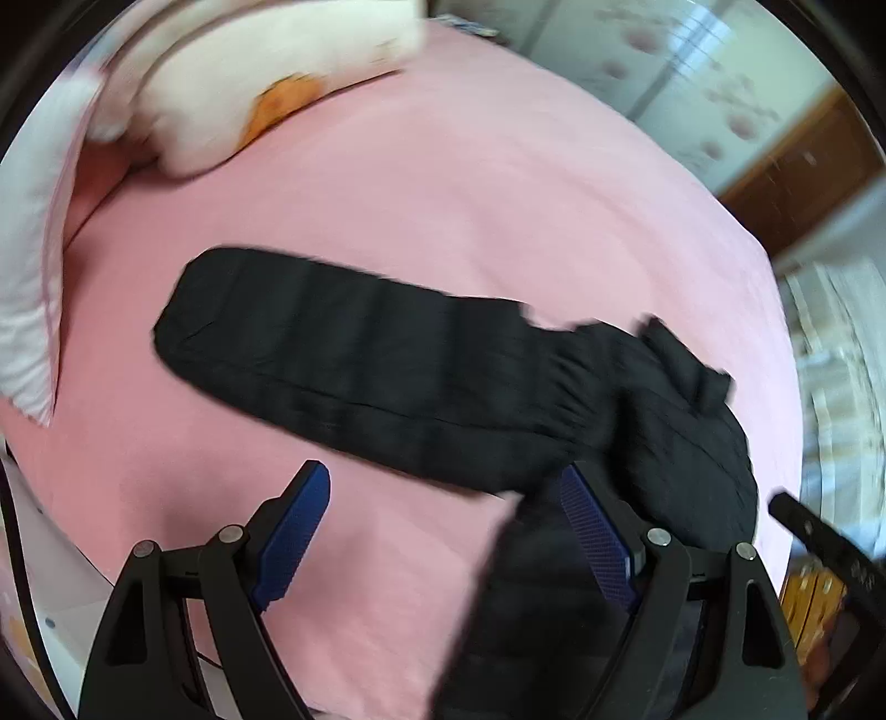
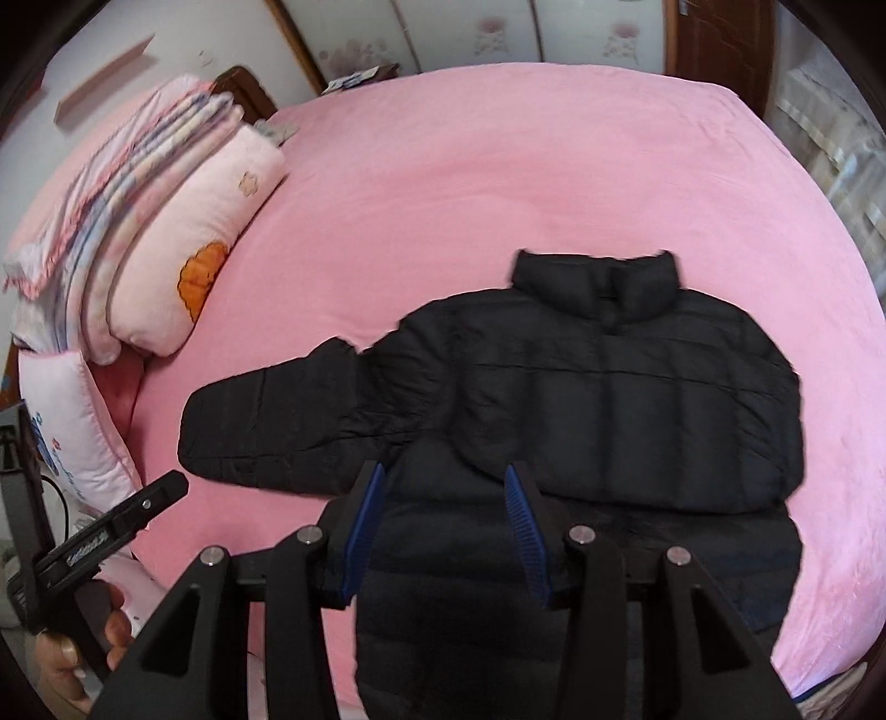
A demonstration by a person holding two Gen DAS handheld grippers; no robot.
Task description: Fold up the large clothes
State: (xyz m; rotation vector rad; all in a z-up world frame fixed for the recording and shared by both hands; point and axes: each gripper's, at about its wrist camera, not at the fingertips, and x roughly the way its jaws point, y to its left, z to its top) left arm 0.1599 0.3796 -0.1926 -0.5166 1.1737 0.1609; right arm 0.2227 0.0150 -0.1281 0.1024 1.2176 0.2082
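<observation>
A black puffer jacket [image 2: 609, 399] lies front-up on the pink bed [image 2: 443, 194], collar towards the far side. One sleeve [image 1: 332, 343] stretches out flat to the left. My right gripper [image 2: 443, 471] hovers over the jacket's near hem, half closed, with puffy black fabric filling the gap between its blue pads [image 2: 362, 531]. My left gripper [image 1: 443, 471] stands wide open just in front of that sleeve, nothing between its fingers; dark blurred fabric passes behind its right finger [image 1: 598, 531]. Each gripper shows at the edge of the other's view: the left gripper [image 2: 166, 490], the right gripper [image 1: 786, 507].
Pink pillows [image 2: 183, 266] and folded bedding [image 2: 111, 183] are stacked at the bed's left side. A hand [image 2: 61, 659] holds the left gripper's handle. Wardrobe doors [image 2: 498, 33] and a wooden door [image 2: 714, 39] stand beyond the bed, a curtain [image 2: 830, 144] at right.
</observation>
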